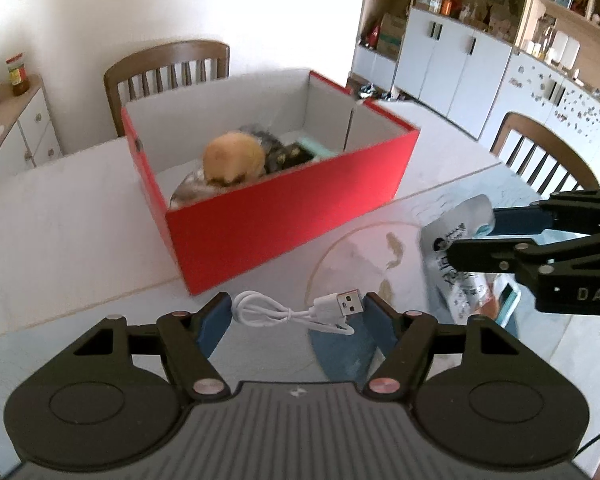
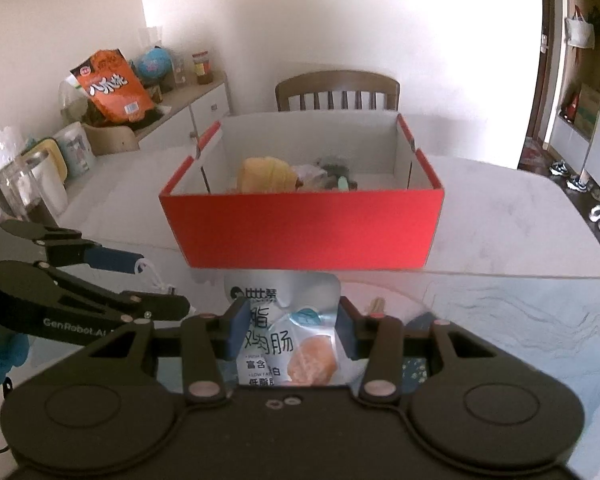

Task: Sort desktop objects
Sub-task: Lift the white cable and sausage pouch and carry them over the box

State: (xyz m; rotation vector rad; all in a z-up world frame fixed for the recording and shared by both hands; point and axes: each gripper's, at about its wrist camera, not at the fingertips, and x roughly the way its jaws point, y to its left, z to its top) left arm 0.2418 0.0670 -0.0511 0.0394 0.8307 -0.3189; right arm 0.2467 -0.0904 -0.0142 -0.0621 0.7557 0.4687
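With both loads gripped just short of the box (image 2: 300, 232), L gripper (image 1: 296, 312) pinches the cable (image 1: 296, 312) and R gripper (image 2: 290, 328) the pouch (image 2: 284, 332); next, I'd judge: carry over the rim, release.

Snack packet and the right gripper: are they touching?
Touching. In the right wrist view, the right gripper has both blue pads pressed against the sides of the snack packet, which is pinched between them.
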